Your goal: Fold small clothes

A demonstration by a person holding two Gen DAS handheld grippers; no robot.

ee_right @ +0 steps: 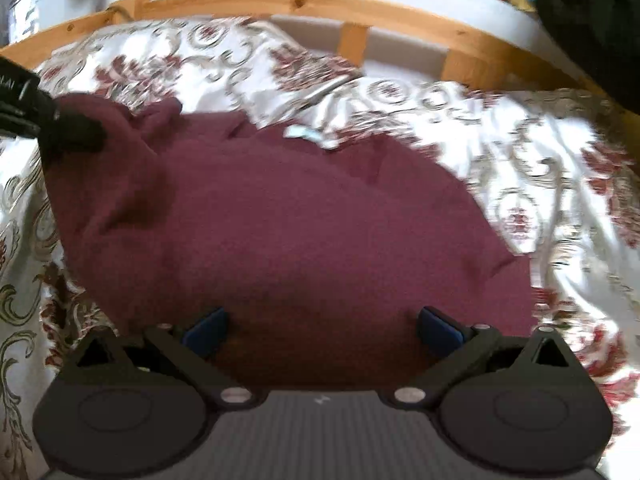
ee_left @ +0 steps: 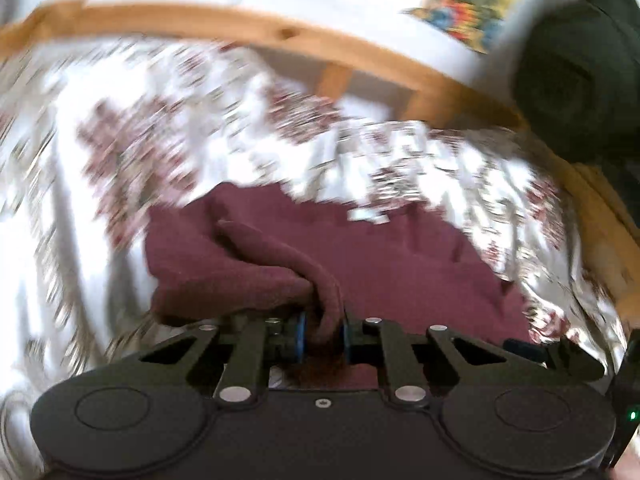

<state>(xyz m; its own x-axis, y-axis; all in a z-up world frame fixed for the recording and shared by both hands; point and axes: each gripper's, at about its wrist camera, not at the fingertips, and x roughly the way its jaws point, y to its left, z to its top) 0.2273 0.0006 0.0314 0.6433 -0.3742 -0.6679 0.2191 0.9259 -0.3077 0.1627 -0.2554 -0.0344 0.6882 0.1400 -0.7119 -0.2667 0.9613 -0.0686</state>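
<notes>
A maroon knitted garment point(ee_right: 280, 220) lies spread on a floral bedspread point(ee_right: 540, 160). In the left wrist view my left gripper point(ee_left: 323, 338) is shut on a bunched fold of the maroon garment point(ee_left: 400, 264), which rises as a ridge from between the blue pads point(ee_left: 300, 336). In the right wrist view my right gripper point(ee_right: 320, 330) stands open, its blue pads point(ee_right: 206, 330) wide apart over the near edge of the cloth, nothing pinched. The left gripper's black fingers point(ee_right: 72, 132) show at the garment's upper left corner, lifting it.
A wooden bed frame point(ee_right: 280, 2) curves along the far side of the bed, with a white wall behind. A colourful patterned cloth point(ee_left: 472, 4) hangs at the upper right. A dark bulky object point(ee_left: 576, 80) fills the right edge of the left wrist view.
</notes>
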